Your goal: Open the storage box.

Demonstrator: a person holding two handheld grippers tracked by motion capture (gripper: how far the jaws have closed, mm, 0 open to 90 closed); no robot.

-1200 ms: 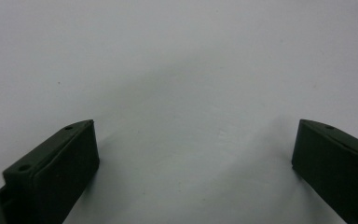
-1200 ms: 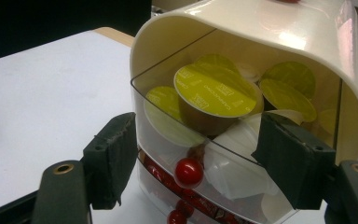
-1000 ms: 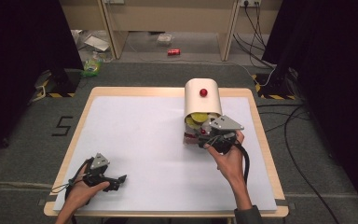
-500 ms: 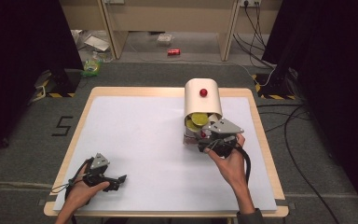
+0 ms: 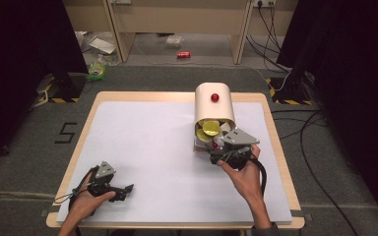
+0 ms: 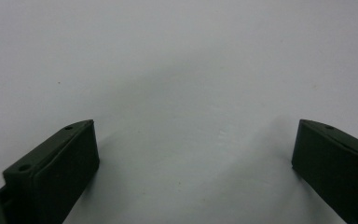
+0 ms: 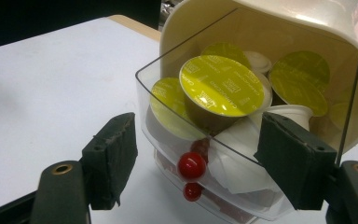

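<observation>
White table top (image 5: 157,147) lies wide and bare through its middle, wooden rim all round. Near the front left corner, the left gripper (image 5: 127,188) rests low, jaws spread, nothing between them. Over right, the right gripper (image 7: 198,170) gapes around the clear drawer (image 7: 200,154) of the cream capsule box (image 5: 214,105), gripping nothing. Since a second ago, hardly anything has moved.

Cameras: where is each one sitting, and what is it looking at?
High view: above the person's side, looking forward and down at the table; both forearms and hands show.
Left gripper view: on the left gripper, facing bare tabletop between its open jaws.
Right gripper view: on the right gripper, facing the capsule drawer, jaws open.
The high view and right gripper view share the drawer's red knob.
</observation>
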